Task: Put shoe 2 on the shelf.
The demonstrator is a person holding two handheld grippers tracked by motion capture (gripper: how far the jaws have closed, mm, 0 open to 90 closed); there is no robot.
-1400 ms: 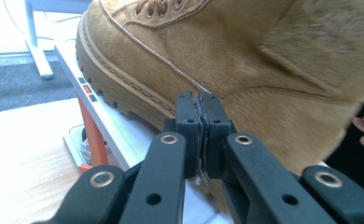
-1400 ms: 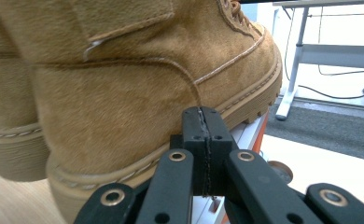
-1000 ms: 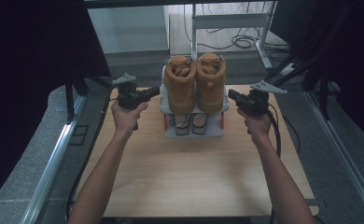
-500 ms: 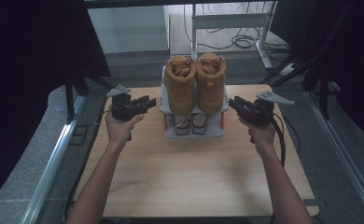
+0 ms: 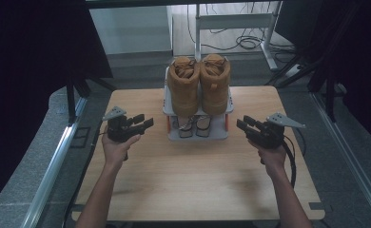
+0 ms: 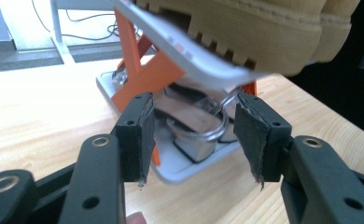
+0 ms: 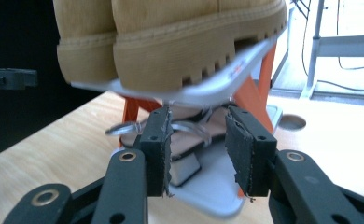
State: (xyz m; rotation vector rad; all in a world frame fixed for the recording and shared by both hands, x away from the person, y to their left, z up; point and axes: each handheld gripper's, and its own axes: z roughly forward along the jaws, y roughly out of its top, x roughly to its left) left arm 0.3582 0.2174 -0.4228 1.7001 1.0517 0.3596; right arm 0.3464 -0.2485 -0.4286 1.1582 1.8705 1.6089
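Wooden table [image 5: 193, 185] boards lay bare at the near edge, where the person's forearms came in. Farther in, the left gripper [image 5: 144, 122] and right gripper [image 5: 243, 125] hovered on either side of a white two-tier shoe rack [image 5: 197, 134], both with jaws parted and holding nothing. Silver-strapped sandals [image 6: 196, 128] sat on its lower shelf, tan boots [image 5: 199, 83] on the upper one.
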